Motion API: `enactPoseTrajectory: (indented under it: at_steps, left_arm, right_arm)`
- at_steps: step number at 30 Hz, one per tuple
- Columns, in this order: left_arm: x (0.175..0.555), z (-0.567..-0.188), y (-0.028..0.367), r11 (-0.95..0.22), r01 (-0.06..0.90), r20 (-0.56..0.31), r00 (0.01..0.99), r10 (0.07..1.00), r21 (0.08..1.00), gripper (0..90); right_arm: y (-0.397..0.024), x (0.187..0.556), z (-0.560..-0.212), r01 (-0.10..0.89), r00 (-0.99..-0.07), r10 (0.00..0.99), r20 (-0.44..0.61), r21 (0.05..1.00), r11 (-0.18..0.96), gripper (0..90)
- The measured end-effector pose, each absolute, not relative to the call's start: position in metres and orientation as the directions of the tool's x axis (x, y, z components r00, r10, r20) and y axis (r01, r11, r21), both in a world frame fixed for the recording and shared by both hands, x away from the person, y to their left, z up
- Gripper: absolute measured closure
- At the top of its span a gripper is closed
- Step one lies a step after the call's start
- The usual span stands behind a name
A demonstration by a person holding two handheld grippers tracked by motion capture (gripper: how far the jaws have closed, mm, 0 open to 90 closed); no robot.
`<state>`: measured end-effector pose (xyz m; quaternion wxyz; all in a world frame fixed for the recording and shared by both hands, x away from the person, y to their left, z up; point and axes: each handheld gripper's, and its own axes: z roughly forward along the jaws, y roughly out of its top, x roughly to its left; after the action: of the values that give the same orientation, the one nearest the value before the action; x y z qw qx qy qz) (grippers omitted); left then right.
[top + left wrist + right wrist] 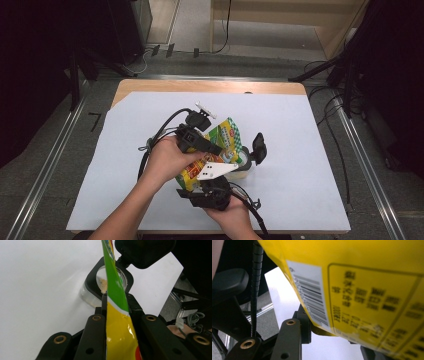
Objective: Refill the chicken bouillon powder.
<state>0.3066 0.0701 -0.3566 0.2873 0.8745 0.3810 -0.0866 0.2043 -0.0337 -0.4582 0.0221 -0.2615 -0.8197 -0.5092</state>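
A yellow and green snack pouch [226, 136] is held tilted between both grippers above a clear jar [245, 164]. The jar's hinged black lid [258, 145] stands open. My left gripper [214, 148] is shut on the pouch's edge near its green top. In the left gripper view the pouch [117, 332] runs up between the jaws of the left gripper [116, 298], its tip over the jar's black rim [90, 283], and a few pale grains [103, 284] lie inside. My right gripper [209, 181] grips the pouch's bottom. In the right gripper view the right gripper [329, 336] holds the lower edge of the pouch [367, 277], whose barcode [309, 295] shows.
A white sheet [300, 150] covers the wooden table [210, 86]. Metal rails [367, 170] run along both sides of the table, with cables [330, 107] on the floor at the right. Each gripper's cable trails near the person's hands.
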Motion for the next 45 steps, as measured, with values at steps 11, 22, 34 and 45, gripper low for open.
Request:
enactPoseTrajectory:
  at_steps: [11,22,34,45]
  left_arm:
    - [0.323,-0.358,0.058,-0.560,0.744,-0.409,0.668,0.622,0.363,83.0]
    - [0.320,-0.359,0.062,-0.561,0.737,-0.404,0.676,0.616,0.377,81.1]
    - [0.317,-0.355,0.059,-0.525,0.771,-0.385,0.635,0.669,0.359,83.0]
    - [0.311,-0.348,0.055,-0.524,0.763,-0.296,0.636,0.713,0.378,85.1]
  right_arm:
    - [-0.039,0.209,-0.455,0.469,-0.853,0.406,0.329,0.825,0.317,65.2]
    - [-0.039,0.209,-0.457,0.467,-0.856,0.401,0.327,0.822,0.326,65.3]
    - [-0.035,0.207,-0.457,0.449,-0.863,0.404,0.303,0.826,0.340,61.8]
    - [-0.029,0.205,-0.454,0.477,-0.836,0.462,0.295,0.808,0.345,62.4]
